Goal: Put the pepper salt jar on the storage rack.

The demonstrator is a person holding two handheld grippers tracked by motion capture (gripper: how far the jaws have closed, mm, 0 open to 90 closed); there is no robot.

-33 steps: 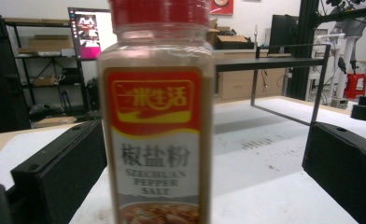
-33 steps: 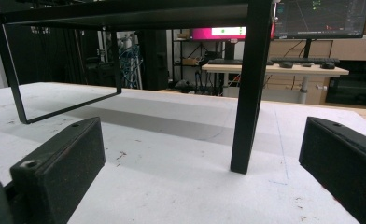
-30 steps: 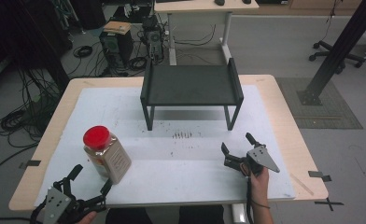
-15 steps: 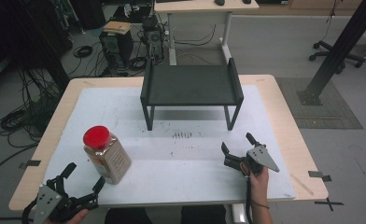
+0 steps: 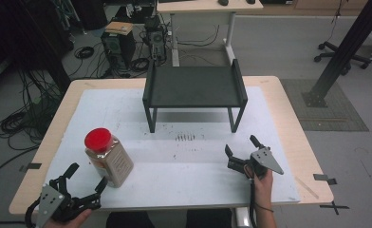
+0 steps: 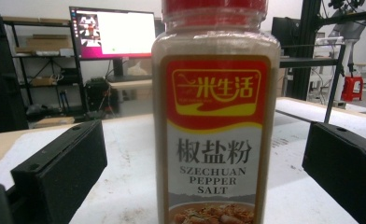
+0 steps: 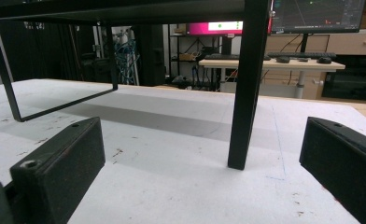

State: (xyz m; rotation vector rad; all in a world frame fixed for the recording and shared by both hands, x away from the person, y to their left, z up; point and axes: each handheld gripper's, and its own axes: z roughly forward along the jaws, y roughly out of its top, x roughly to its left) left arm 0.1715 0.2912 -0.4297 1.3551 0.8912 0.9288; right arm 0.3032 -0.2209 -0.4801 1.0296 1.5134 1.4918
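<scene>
Black metal shelf stand (image 5: 193, 88) at the white table's (image 5: 198, 166) far side, red-capped clear plastic pepper salt jar (image 5: 107, 156) upright near my left gripper (image 5: 85, 178), jaws wide apart around nothing, my right gripper (image 5: 241, 147) likewise wide open, empty.

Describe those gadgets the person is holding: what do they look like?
Each gripper, left and right, is black with two blocky jaws, small screw holes in the pads, a grey three-cornered plate on top, and a dark cable trailing back.

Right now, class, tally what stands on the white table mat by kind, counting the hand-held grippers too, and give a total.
Spice bottle, red lid: 1
Black metal shelf stand: 1
Grippers: 2, left gripper and right gripper
Total: 4
</scene>
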